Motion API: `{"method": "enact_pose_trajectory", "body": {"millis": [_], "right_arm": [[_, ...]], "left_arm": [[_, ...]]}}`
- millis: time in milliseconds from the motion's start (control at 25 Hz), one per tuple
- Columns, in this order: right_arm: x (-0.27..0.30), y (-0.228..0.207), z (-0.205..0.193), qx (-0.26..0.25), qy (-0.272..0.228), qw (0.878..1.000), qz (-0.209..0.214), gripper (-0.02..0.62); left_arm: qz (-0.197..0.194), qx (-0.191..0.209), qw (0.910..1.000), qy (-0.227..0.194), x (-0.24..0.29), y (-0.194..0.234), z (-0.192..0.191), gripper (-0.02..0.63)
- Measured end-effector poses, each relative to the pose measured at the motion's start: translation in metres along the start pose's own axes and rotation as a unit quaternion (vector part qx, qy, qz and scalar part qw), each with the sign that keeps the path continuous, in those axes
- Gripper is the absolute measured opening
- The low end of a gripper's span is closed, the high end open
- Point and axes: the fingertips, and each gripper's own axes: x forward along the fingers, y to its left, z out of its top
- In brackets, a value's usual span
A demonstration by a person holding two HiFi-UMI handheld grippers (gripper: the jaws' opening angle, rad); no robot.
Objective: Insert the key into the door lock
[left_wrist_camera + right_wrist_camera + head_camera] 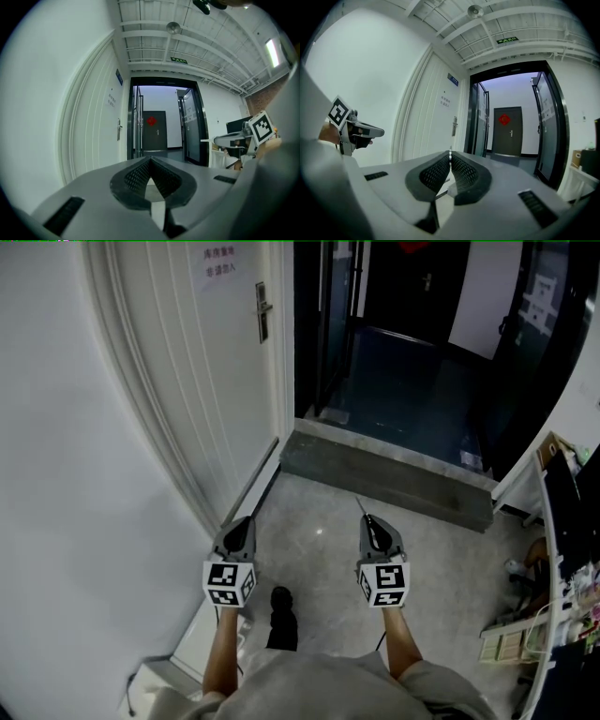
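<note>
Key (450,151) pinched in closed right hand-held gripper (450,158), tip protruding (left hand-held gripper (150,160) closed, empty).

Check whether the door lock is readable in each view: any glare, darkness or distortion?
Head view: door lock small but evenly lit, corridor beyond dark. Left gripper view: fisheye bows the door frame, lock tiny. Right gripper view: lock clearest, no glare.

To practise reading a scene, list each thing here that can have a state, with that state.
left gripper: shut, empty.
right gripper: shut on the key.
key: gripped, tip poking past the jaws, away from the lock.
white door: closed.
door lock: no key in it.
glass door: swung open.
far dark door: closed.
</note>
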Motion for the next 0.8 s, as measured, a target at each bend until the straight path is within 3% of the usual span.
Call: {"method": "enact_pose_trajectory", "body": {"millis": [520, 800], "right_arm": [[0.245, -0.012, 0.046, -0.022, -0.012, 1.000, -0.003, 0.029], [0.349, -0.023, 0.050, -0.021, -0.011, 1.000, -0.012, 0.029]], "left_arm": [[-0.016, -0.008, 0.9997, -0.019, 0.199, 0.146, 0.039, 0.017], [-0.031, -0.002, 0.9994, -0.018, 0.292, 0.202, 0.046, 0.017]]}}
